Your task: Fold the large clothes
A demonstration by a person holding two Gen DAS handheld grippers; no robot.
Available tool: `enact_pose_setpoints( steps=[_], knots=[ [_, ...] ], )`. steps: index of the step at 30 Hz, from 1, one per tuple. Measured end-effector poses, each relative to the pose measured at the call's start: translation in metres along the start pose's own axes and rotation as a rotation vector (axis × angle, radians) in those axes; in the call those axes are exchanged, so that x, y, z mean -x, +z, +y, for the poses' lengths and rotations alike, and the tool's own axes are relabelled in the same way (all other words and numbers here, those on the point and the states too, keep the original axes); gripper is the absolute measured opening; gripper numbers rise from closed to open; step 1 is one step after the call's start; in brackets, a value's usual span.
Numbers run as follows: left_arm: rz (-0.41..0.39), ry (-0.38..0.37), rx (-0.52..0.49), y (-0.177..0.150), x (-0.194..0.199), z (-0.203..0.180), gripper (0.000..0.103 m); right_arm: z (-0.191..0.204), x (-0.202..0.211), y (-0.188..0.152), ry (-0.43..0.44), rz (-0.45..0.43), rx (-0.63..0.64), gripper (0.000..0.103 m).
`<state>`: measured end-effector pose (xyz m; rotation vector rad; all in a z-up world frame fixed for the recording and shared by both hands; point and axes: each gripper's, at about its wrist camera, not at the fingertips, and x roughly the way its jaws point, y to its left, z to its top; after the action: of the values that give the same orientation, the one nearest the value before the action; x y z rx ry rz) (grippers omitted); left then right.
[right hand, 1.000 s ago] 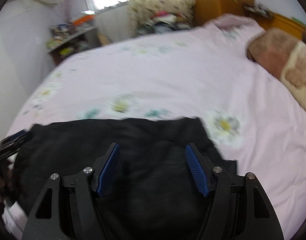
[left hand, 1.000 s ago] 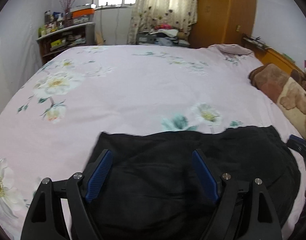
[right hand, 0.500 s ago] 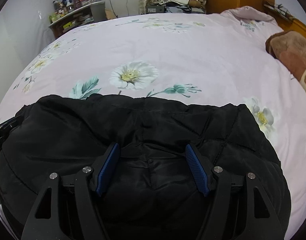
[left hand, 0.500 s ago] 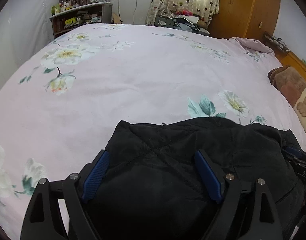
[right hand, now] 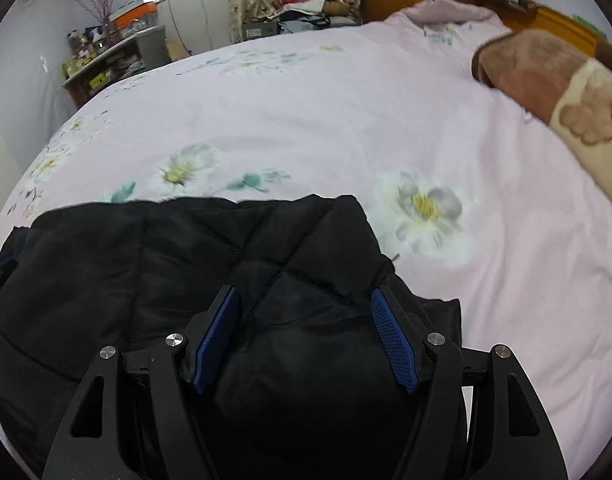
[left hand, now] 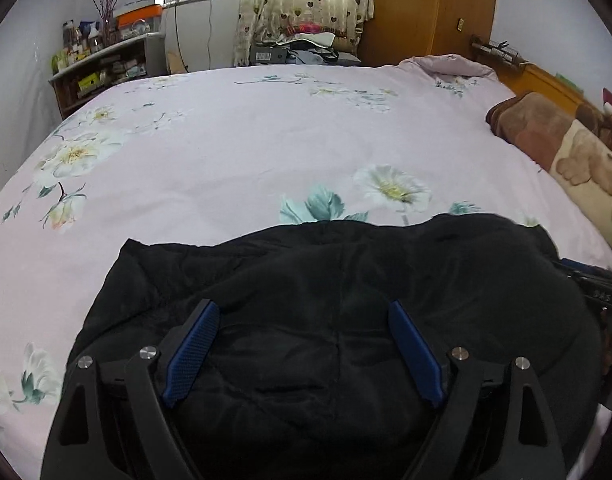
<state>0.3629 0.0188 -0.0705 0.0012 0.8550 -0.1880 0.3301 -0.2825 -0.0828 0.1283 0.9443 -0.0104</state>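
A black quilted jacket [left hand: 346, 272] lies bunched at the near edge of a pink floral bedsheet [left hand: 266, 140]. My left gripper [left hand: 302, 306] hovers over its left part, jaws opening wide, with jacket fabric below and between the blue pads but not pinched. At the right edge of this view a dark part of the right gripper [left hand: 598, 292] shows. In the right wrist view the jacket [right hand: 146, 260] fills the lower left. My right gripper [right hand: 303, 292] stands open over its right end, where padded fabric bulges up between the fingers.
A brown and cream blanket [left hand: 546, 132] lies along the bed's right side, also in the right wrist view as the blanket [right hand: 546, 76]. Beyond the bed are a cluttered shelf [left hand: 102, 64], a wooden wardrobe [left hand: 426, 8] and a curtained window. Bare sheet stretches beyond the jacket.
Both grippers have come down closer to the jacket. In the right wrist view the jacket's right edge has come nearer to the fingers. The left jaws stand a little wider.
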Motion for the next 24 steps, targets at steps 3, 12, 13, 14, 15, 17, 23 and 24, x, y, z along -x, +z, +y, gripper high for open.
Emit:
enact_pose_setpoints(
  steps=[3,12,13,14,15,17,23,24],
  knots=[
    [0.005,-0.013,0.025,0.0,-0.009,0.002,0.09,0.001,-0.01,-0.001,-0.008,-0.004,0.005,0.068],
    [-0.017,-0.009,0.042,-0.008,-0.026,0.003,0.091,-0.006,-0.03,-0.002,0.007,-0.004,-0.017,0.068],
    [-0.018,-0.007,0.041,-0.008,-0.026,0.003,0.091,-0.006,-0.031,-0.001,0.008,-0.002,-0.017,0.068],
    [-0.017,-0.008,0.042,-0.007,-0.026,0.004,0.091,-0.006,-0.031,-0.001,0.004,0.0,-0.015,0.068],
    [-0.013,-0.006,0.04,-0.006,-0.026,0.004,0.091,-0.005,-0.03,-0.001,0.001,0.0,-0.014,0.068],
    [0.013,-0.001,0.034,-0.002,-0.024,0.004,0.091,-0.005,-0.027,0.002,0.003,0.008,-0.018,0.068],
    [-0.012,-0.01,0.019,0.006,0.024,0.015,0.089,0.001,0.02,0.011,-0.02,-0.023,0.003,0.068],
    [-0.038,-0.002,0.018,0.004,0.038,0.021,0.089,0.002,0.033,0.009,-0.005,-0.047,0.003,0.068]
  ],
)
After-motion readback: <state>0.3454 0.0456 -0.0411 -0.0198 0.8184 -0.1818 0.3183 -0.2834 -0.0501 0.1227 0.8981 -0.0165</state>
